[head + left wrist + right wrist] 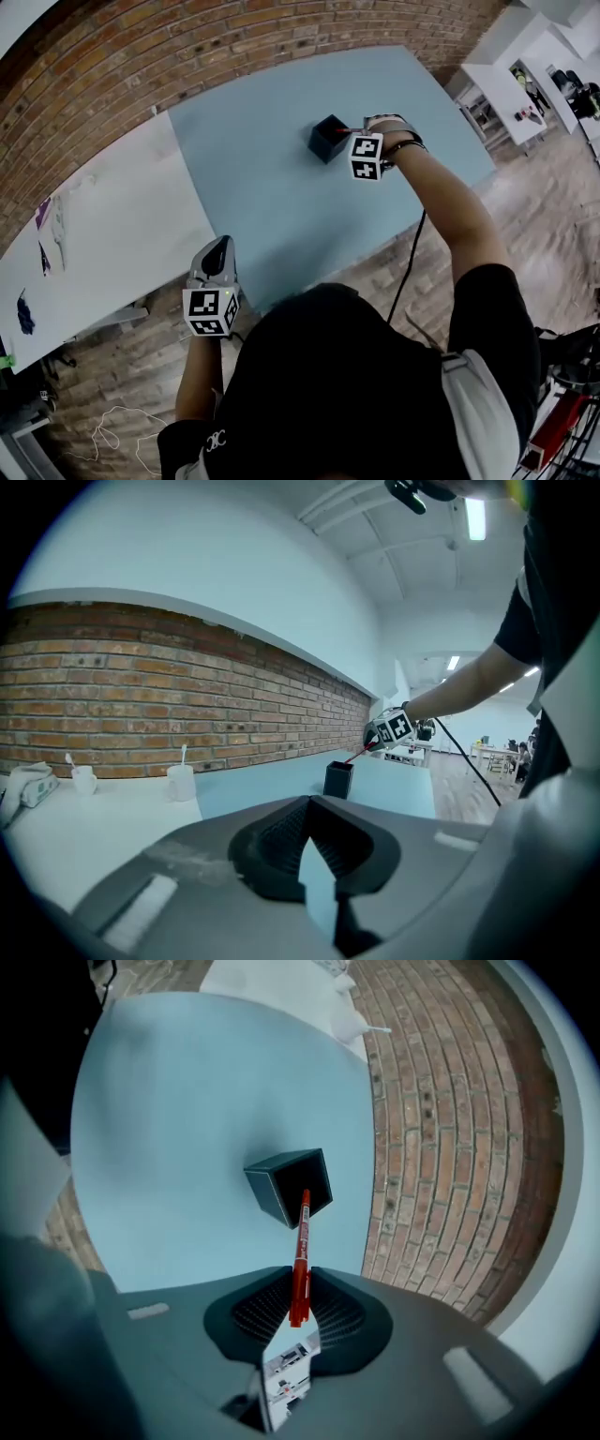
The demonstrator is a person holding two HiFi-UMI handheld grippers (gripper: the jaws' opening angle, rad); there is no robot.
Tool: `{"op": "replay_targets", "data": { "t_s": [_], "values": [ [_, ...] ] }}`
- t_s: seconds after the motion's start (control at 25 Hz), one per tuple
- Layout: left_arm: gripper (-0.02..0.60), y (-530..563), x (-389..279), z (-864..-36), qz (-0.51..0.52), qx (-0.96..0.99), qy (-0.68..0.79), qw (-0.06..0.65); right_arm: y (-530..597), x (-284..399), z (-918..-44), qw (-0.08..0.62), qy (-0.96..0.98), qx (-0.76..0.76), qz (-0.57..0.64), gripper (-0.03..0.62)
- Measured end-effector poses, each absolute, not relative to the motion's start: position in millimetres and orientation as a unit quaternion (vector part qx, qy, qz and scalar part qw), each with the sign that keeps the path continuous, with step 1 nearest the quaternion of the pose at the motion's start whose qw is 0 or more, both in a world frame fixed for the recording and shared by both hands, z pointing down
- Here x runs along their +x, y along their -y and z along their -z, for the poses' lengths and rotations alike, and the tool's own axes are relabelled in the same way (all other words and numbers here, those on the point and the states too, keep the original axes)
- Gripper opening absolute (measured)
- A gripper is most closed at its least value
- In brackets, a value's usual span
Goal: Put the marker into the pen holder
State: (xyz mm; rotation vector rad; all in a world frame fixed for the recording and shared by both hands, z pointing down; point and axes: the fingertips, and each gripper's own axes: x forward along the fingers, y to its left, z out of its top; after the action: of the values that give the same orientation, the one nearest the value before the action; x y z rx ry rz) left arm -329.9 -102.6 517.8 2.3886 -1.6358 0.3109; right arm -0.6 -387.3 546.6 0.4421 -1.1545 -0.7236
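Right now the right gripper [300, 1290] is clenching the red marker [301, 1258] by its back end. The rest of the barrel is sticking out ahead of the jaws, tip aimed at the black pen holder [272, 1192].

The holder is standing alone, well in from the edges of the blue tabletop [262, 197]. In the left gripper view the marker is slanting down from the gripper to the holder's top rim. I can't tell whether the tip is over the opening or just at the rim. The marker isn't seated yet, so I'm judging this as the final approach before the drop.

The left gripper [216, 255] is hanging back at the near tabletop edge, well apart from the holder. Its jaws are meeting at the tips with nothing between them.

Risks I'm seeing:
- Marker is going in at a slant, not vertical. The tip could catch the near wall instead of clearing it.
- Holder looks light and nothing is bracing it, so a push on the rim could slide or tip it.
- Jaws are gripping only the tail end. With that much overhang, any contact at the tip could make the marker pivot in the pads.
- Releasing before the tip is properly inside would drop the marker onto the tabletop, where it could roll.

I'd be levelling the marker upright over the opening before letting go.
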Motion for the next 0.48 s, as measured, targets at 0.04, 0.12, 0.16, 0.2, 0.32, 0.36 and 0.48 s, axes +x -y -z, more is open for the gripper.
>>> {"op": "replay_targets", "data": {
  "t_s": [0.04, 0.12, 0.16, 0.2, 0.32, 0.36, 0.48],
  "values": [
    [0.008, 102.0, -331.3, -517.6, -0.106, 0.811, 0.563, 0.116, 390.8, -1.0, -549.9, 0.759, 0.523, 0.191, 0.337, 0.067],
    [0.008, 100.2, -334.3, -517.4, -0.106, 0.804, 0.573, 0.12, 396.2, -3.6, -556.0, 0.766, 0.515, 0.165, 0.348, 0.067],
    [0.008, 99.3, -335.6, -517.4, -0.107, 0.801, 0.577, 0.121, 399.3, -5.0, -557.7, 0.769, 0.51, 0.154, 0.354, 0.067],
    [0.008, 98.4, -336.5, -517.7, -0.108, 0.799, 0.579, 0.121, 402.2, -7.0, -558.7, 0.771, 0.506, 0.145, 0.359, 0.069],
    [0.008, 95.4, -338.0, -521.8, -0.109, 0.793, 0.586, 0.128, 407.7, -14.7, -562.1, 0.772, 0.5, 0.126, 0.373, 0.072],
    [0.008, 95.0, -338.0, -522.2, -0.109, 0.791, 0.588, 0.13, 409.0, -16.9, -563.9, 0.771, 0.5, 0.123, 0.374, 0.077],
    [0.008, 94.1, -338.6, -522.4, -0.107, 0.786, 0.594, 0.133, 415.0, -24.3, -568.3, 0.768, 0.51, 0.124, 0.366, 0.132]
  ]
}}
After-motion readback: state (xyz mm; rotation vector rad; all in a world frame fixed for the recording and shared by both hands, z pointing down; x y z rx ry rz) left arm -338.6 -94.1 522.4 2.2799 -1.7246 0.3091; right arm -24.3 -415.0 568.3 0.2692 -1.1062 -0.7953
